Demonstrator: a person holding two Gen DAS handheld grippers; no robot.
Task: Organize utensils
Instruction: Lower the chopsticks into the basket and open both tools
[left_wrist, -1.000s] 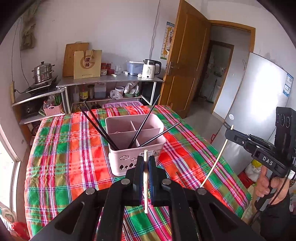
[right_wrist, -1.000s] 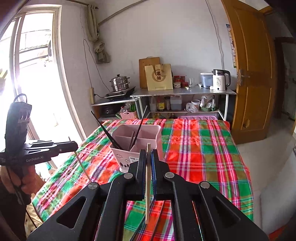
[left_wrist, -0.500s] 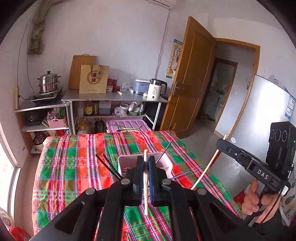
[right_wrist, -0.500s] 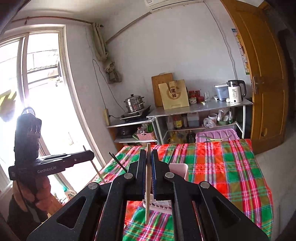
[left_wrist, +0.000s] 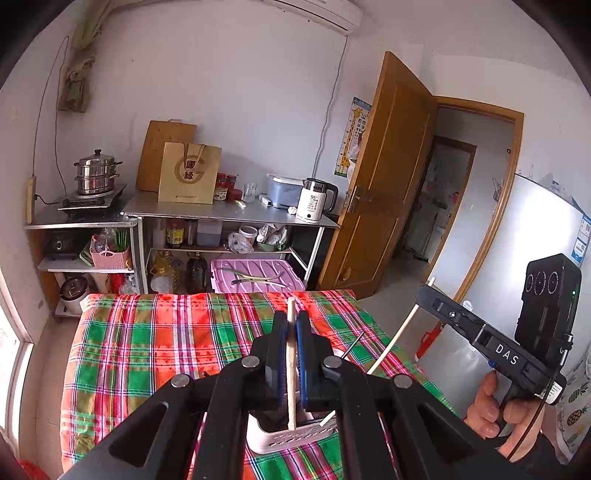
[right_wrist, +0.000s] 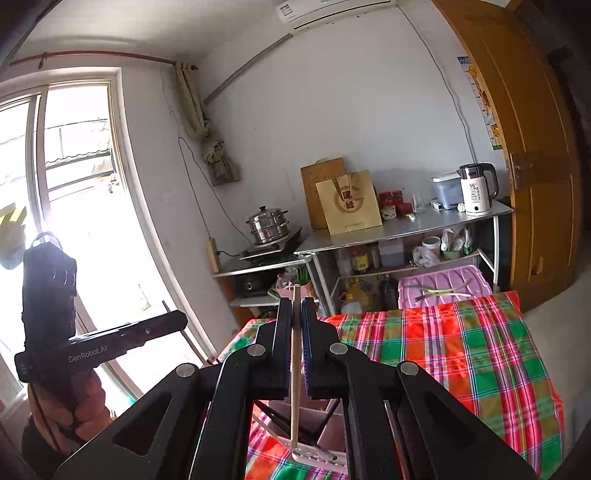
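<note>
**Both grippers clamp a pale chopstick above the utensil holder**

The left gripper (left_wrist: 291, 354) is held over the plaid-covered table (left_wrist: 147, 343), pointing forward and somewhat downward toward the far shelving. Its jaws are pressed together on a pale wooden chopstick (left_wrist: 291, 369), which stands nearly upright between the blue pads; its top pokes out above the fingertips and its lower end hangs down in front of the pink utensil holder (left_wrist: 280, 439). The holder sits on the table directly below the jaws, mostly hidden by them. In the right wrist view, a hand (right_wrist: 74, 406) grips this tool's handle at the left edge, near the window.

The right gripper (right_wrist: 295, 350) points closer to level. Its jaws are likewise shut on a second pale chopstick (right_wrist: 295, 369), upright in the pads, with its lower tip over the rim of the holder (right_wrist: 314, 454), where dark chopsticks (right_wrist: 273, 417) lean. In the left wrist view, the person's right hand (left_wrist: 495, 410) squeezes the handle, and the chopstick slants down toward the table edge.
</note>
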